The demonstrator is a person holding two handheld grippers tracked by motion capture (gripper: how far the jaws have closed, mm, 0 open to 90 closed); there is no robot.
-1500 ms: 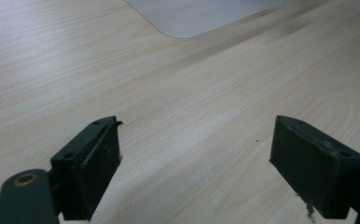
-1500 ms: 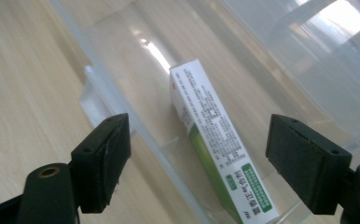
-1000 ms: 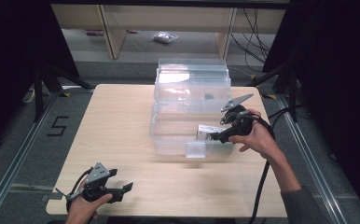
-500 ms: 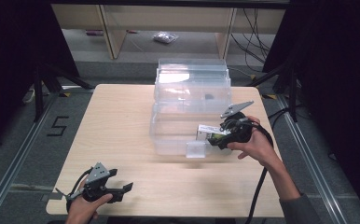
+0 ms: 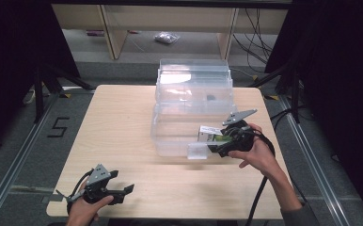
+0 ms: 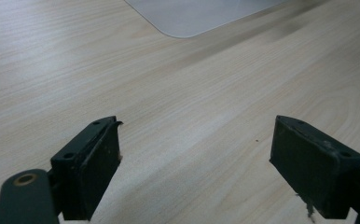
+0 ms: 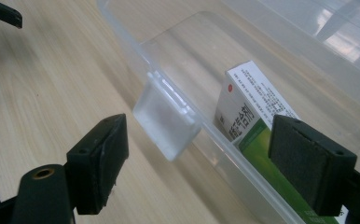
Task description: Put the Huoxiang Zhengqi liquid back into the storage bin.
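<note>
Hovering: right gripper [image 5: 218, 143] at the near right edge of the bin [image 5: 170, 141]; seen from its own camera [image 7: 197, 158] the jaws stand wide apart and grip nothing; the bin's near wall runs between them
Box: white and green box [image 7: 250, 119] inside the bin, leaning on the near wall, its printed white end up; in the right gripper view the right jaw overlaps its green part; contact cannot be told; also seen from above [image 5: 209, 134]
Latch: clear tab [image 7: 166, 123] on the bin's outer wall, between the jaws, nearer the left one
Left gripper: [image 5: 123, 190] low at the table's [image 5: 123, 117] near left corner, well apart from the bin; jaws wide open over bare wood [image 6: 194, 163]; empty
Bin: clear, lid raised at the back, mid-table
</note>
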